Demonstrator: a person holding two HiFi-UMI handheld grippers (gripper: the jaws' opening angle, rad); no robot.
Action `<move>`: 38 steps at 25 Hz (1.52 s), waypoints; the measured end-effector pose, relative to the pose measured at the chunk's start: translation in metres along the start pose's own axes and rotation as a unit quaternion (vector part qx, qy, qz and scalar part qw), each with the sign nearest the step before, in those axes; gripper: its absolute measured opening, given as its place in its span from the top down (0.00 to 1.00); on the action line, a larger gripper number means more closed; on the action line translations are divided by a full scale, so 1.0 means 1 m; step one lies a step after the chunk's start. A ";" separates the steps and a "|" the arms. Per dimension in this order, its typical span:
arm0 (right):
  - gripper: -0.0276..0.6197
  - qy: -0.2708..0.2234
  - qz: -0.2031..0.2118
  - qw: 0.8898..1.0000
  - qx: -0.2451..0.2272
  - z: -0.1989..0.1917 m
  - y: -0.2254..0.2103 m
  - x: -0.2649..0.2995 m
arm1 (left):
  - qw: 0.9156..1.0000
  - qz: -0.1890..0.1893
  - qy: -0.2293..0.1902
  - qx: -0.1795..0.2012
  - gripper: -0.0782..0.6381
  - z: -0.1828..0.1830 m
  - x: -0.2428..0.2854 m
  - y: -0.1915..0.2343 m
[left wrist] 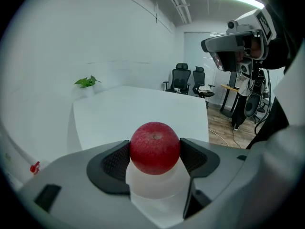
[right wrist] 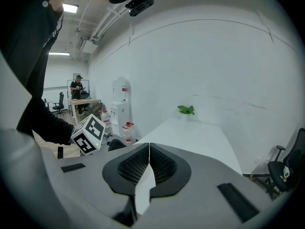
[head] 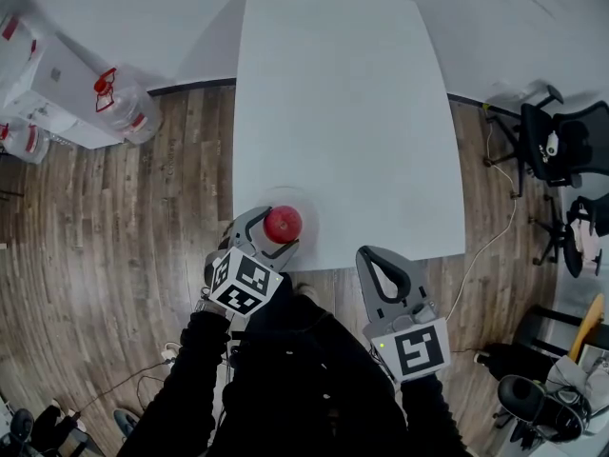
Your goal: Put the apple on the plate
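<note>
Holding the apple (left wrist: 155, 148) in the left gripper (head: 270, 234): jaws narrowed onto its two flanks, pads touching the skin either side, stem dimple facing up. Hanging over the near end of the white table (head: 343, 112), close to the edge nearest the person. Pale round shape right under it, seen through the jaw gap, read as the plate (left wrist: 153, 189). White on white, so barely any rim visible from the head view. Can't tell if touching the plate or just above it.

Right gripper (head: 379, 272) closed flat, pads together, nothing between. Parked off the table's near edge, well apart from the apple. Not involved.

Judged step: final lowering and release, nearly done.

Risks from here:
- Opening while above the plate: drop, bounce, roll. With the table edge so close, possibly over and onto the floor.
- Gripping smooth curved skin at roughly the widest part only: any tilt or change of squeeze could squirt it out forward.
- Opening unevenly: drag on one pad, apple nudged sideways toward or over the rim.
- Pressing down too far: jaw tips catching the rim, tipping or sliding the plate toward the edge.
- Low-contrast plate: easy to misjudge centre and set down on the rim.

Suggest lowering to contact, opening slowly, then backing straight out.
</note>
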State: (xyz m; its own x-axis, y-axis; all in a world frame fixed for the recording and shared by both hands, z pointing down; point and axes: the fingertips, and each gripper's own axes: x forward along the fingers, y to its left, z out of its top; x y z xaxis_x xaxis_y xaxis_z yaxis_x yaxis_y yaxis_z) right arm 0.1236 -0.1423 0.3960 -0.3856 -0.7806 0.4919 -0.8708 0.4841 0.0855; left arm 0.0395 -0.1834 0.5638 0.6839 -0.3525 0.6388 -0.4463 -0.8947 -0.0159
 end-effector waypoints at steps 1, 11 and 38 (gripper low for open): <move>0.89 0.001 0.000 1.000 0.000 -0.001 0.000 0.000 | 1.000 0.000 0.001 -0.001 0.41 -0.001 0.002 -0.001; 0.89 0.007 0.003 1.000 0.002 -0.004 0.006 0.003 | 1.000 -0.005 0.012 0.004 0.41 -0.017 0.016 -0.003; 0.89 -0.003 0.018 1.000 -0.014 0.004 0.019 0.004 | 0.997 0.009 -0.025 -0.070 0.40 -0.017 0.001 0.002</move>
State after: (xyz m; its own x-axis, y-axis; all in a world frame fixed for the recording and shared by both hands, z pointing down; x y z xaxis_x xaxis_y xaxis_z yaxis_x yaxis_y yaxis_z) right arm 0.1046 -0.1381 0.3964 -0.4189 -0.7647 0.4897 -0.8476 0.5227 0.0912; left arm 0.0297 -0.1809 0.5776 0.7011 -0.3853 0.6000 -0.5333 -0.8419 0.0826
